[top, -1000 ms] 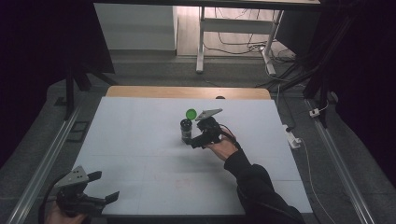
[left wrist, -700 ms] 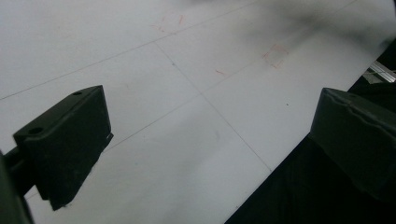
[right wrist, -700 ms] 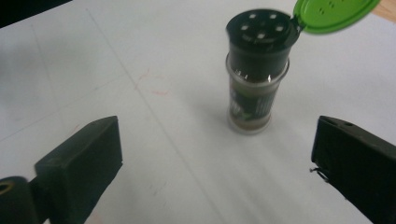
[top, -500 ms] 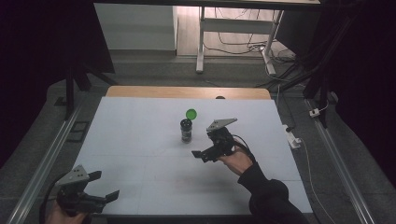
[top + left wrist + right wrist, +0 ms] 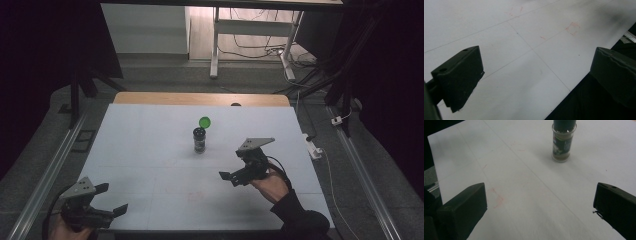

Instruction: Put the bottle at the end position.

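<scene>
Well apart, jar (image 5: pixel 199 140) stands beyond right gripper (image 5: pixel 239 173).

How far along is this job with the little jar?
The jar stands upright mid-table with its green lid lying off beside it, so opening looks done. Nothing is in hand: the right gripper has backed away from the jar, jaws open and empty, and the left gripper rests open at the table's near corner. Little seems left, unless the lid goes back on.
</scene>
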`<state>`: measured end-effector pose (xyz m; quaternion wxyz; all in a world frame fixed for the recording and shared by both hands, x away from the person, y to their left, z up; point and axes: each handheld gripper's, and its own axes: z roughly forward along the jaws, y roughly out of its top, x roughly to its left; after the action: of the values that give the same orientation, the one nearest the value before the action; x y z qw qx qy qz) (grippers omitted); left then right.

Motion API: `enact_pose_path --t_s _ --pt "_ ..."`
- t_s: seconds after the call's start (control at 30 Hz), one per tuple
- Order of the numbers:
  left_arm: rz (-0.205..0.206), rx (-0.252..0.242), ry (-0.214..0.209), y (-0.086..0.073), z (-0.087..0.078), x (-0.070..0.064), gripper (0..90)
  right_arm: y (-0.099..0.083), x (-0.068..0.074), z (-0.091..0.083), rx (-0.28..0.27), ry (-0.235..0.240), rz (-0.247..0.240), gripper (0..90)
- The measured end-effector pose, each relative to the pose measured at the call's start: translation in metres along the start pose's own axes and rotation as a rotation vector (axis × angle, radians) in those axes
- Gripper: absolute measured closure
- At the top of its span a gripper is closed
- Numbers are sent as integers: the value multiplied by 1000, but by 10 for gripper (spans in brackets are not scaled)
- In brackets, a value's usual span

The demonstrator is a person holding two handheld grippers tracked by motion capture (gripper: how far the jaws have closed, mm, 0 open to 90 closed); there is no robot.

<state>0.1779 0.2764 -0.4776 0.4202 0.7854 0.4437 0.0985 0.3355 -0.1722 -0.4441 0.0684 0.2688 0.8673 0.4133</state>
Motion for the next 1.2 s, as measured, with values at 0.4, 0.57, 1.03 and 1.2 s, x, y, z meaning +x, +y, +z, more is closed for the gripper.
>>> enact_pose_path --t_s 0.4,0.57,1.03,1.2 --pt "-4 4 12 0 -1 0 0 -28 8 -39 -48 -103 46 0" --pt "-6 20 32 -1 -2 2 0 -47 8 -60 -77 -143 82 0" --pt "-16 52 73 -2 -3 3 0 -94 10 -95 -58 -276 170 0" --pt "-13 64 78 -2 -1 2 0 -106 9 -99 -7 -304 191 0"
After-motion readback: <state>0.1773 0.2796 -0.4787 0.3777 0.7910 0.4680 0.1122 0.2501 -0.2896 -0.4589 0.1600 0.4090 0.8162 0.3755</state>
